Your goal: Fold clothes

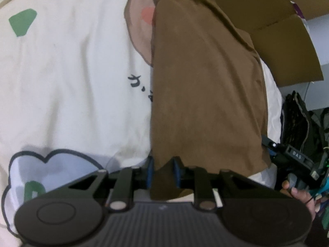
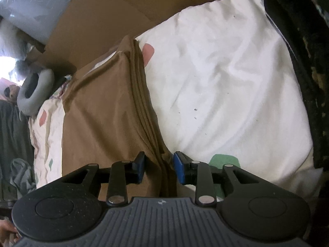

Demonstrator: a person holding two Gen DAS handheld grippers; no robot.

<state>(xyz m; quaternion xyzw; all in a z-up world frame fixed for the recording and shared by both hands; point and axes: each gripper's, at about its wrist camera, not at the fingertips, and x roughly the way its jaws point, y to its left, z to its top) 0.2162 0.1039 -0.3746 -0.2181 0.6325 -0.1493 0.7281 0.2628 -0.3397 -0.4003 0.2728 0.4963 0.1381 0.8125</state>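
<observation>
A brown garment (image 1: 205,86), folded into a long strip, lies on a white printed bedsheet (image 1: 61,72). My left gripper (image 1: 163,170) is at its near end, blue pads (image 1: 151,171) shut on the cloth's corner, which fills the gap between them. In the right wrist view the same brown garment (image 2: 102,113) runs away from me, its stacked folded edge on the right. My right gripper (image 2: 159,168) straddles that edge with its jaws open; the fold sits between the pads (image 2: 178,167), nearer the right one, and is not pinched.
Flattened cardboard (image 1: 283,47) lies beyond the garment and shows as cardboard (image 2: 98,24) in the right view. A dark bag (image 1: 298,119) and a hand (image 1: 298,195) are at the right. A grey ring-shaped thing (image 2: 35,90) is left, a dark patterned cloth (image 2: 304,65) right.
</observation>
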